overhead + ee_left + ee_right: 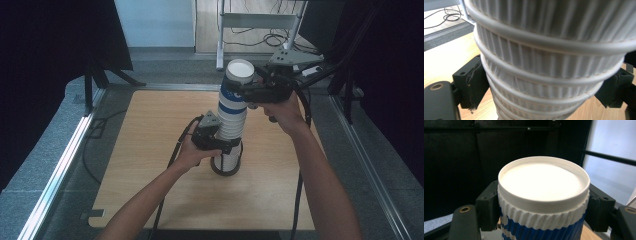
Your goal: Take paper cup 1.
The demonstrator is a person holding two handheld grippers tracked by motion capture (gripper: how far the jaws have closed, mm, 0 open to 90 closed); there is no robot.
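A tall stack of upside-down ribbed paper cups stands on the wooden table. Its top cup is white with blue bands, base up. My right gripper is shut on that top cup near its base, with a pad pressed on each side. My left gripper is shut on the stack low down, where the white ribbed cups sit between its pads. The lowest part of the stack is hidden behind the left jaws in the high view.
A person's forearms come in from the near edge. Grey floor and a metal rail run along the table's left side. A white frame leg and cables stand beyond the far edge, with dark curtains at both sides.
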